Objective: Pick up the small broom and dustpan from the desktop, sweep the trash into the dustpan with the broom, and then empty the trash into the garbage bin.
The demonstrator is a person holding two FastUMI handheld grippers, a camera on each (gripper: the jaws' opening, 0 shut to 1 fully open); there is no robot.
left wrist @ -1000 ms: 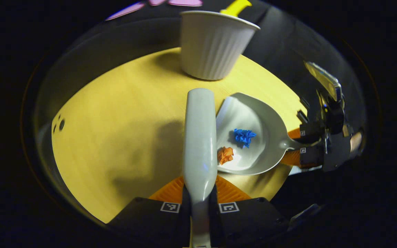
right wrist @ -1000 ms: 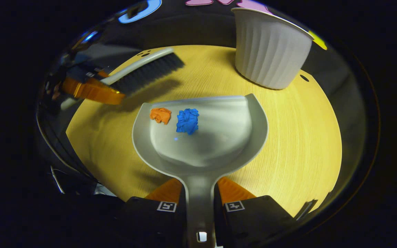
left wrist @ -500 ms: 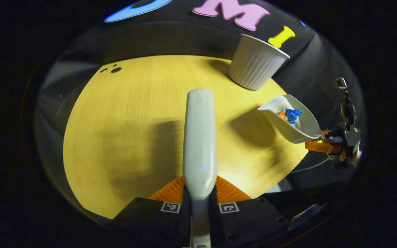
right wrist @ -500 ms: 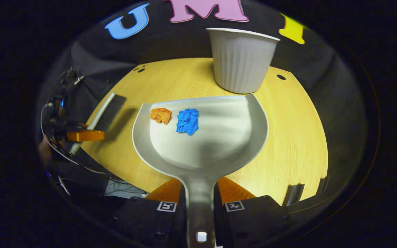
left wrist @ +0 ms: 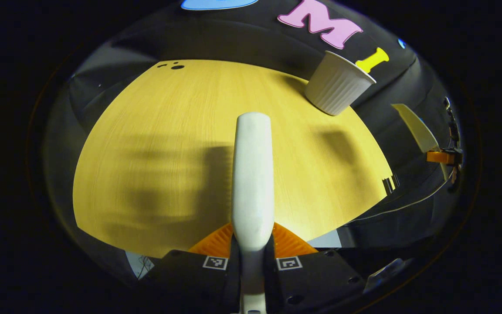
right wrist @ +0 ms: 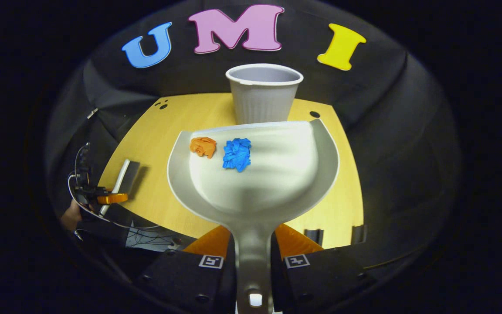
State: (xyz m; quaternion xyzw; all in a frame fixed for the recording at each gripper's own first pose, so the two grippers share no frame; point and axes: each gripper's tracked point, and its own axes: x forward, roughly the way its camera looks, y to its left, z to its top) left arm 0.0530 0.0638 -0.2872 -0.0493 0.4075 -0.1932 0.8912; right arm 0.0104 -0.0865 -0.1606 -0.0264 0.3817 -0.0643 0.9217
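The right claw [right wrist: 253,244] is gripping the dustpan [right wrist: 273,174] by its handle, both fingers pressing on the stem, and is holding the pan in the air above the near part of the worktop [right wrist: 190,117]. The dustpan is showing as a pale grey, shovel-shaped scoop with a raised rim at the sides and a flat front lip pointing toward the bin [right wrist: 263,93]. Two scraps are lying inside it near the lip, just beside each other: one orange paper wad [right wrist: 203,145] and one blue paper wad [right wrist: 236,154]. The bin is standing upright as a white ribbed cup with an open mouth, at the far edge of the worktop just beyond the pan's lip. The left claw [left wrist: 252,244] is closing on the broom [left wrist: 252,174] by its pale handle, whose smooth rounded back is stretching forward between the fingers in the left gripper view; in the right gripper view the same broom [right wrist: 122,176] is appearing with dark bristles, hanging over the worktop's left edge. The worktop is presenting a yellow wood-grain surface with small dark holes near its far corners, and soft shadows are falling across it. Black cloth is surrounding the booth on all sides. In the left gripper view the dustpan [left wrist: 414,126] is showing edge-on at the far right, off the worktop's side and near the bin [left wrist: 338,89]. Counted: one broom, one dustpan, one bin, two paper wads, two claws.
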